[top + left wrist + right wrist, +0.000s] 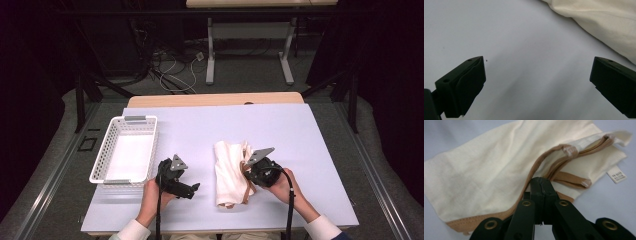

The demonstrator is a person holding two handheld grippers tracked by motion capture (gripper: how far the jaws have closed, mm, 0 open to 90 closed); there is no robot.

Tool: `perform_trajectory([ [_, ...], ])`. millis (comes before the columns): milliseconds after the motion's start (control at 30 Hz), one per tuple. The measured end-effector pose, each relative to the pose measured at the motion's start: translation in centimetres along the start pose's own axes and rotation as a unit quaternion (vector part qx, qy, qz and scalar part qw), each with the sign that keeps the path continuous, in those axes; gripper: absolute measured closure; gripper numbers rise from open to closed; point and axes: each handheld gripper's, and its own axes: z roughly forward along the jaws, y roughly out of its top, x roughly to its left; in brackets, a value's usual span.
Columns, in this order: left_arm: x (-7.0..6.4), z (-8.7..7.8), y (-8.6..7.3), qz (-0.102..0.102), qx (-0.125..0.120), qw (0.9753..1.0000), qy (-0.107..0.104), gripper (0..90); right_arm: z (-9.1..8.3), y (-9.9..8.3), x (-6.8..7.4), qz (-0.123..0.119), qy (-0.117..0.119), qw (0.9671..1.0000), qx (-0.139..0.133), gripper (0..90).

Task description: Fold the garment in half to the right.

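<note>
A folded cream cloth bag (227,172) with tan straps lies on the white table top (280,135), right of centre. My right gripper (248,171) rests at the bag's right edge. In the right gripper view its jaws (540,181) are shut, pinching the tan strap (541,161) where it crosses the cream cloth (486,167). My left gripper (195,189) hovers low over bare table to the left of the bag, wide open (537,82) with nothing between its fingers. The bag's edge (599,22) lies just beyond them, apart from both.
A white plastic basket (103,150) stands empty at the table's left side. A small white label (616,176) sticks out from the bag's hem. Beyond the table's far edge are another table's legs (210,55) and cables on the floor.
</note>
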Motion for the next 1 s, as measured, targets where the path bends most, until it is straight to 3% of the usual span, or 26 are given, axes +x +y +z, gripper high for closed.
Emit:
perform_trajectory([
  [200,0.0,-0.3,-0.3,-0.003,-0.006,1.0000,0.003,0.6,-1.3,-0.2,-1.3,0.031,-0.025,0.9991,-0.016,90.0],
  [400,-0.2,-0.4,-0.5,-0.002,-0.005,1.0000,0.004,0.6,-2.0,0.3,-1.9,0.036,-0.054,0.9975,-0.030,90.0],
  [467,-0.3,-0.4,-0.5,-0.001,-0.006,1.0000,0.003,0.6,-2.1,0.5,-2.1,0.042,-0.053,0.9964,-0.052,89.7],
  [567,-0.5,-0.5,-0.4,0.001,-0.007,1.0000,0.005,0.6,-1.2,1.0,-2.5,0.044,-0.052,0.9960,-0.058,89.3],
  [667,-0.7,-0.3,-0.4,0.004,-0.004,1.0000,0.002,0.6,0.4,1.4,-2.7,0.040,-0.047,0.9968,-0.052,89.2],
  [800,-0.8,-0.2,-0.4,0.008,-0.002,1.0000,0.004,0.6,2.3,1.2,-2.9,0.038,-0.044,0.9982,-0.018,90.0],
  [900,-0.7,-0.2,-0.5,0.007,-0.001,1.0000,0.002,0.6,2.8,0.7,-2.9,0.040,-0.040,0.9983,0.012,90.0],
  [967,-0.8,-0.1,-0.6,0.006,0.000,1.0000,0.000,0.6,2.8,0.4,-3.0,0.044,-0.036,0.9983,0.015,90.0],
  [1000,-0.8,-0.1,-0.6,0.006,0.001,1.0000,-0.001,0.6,2.8,0.3,-2.8,0.057,-0.033,0.9976,0.023,90.0],
])
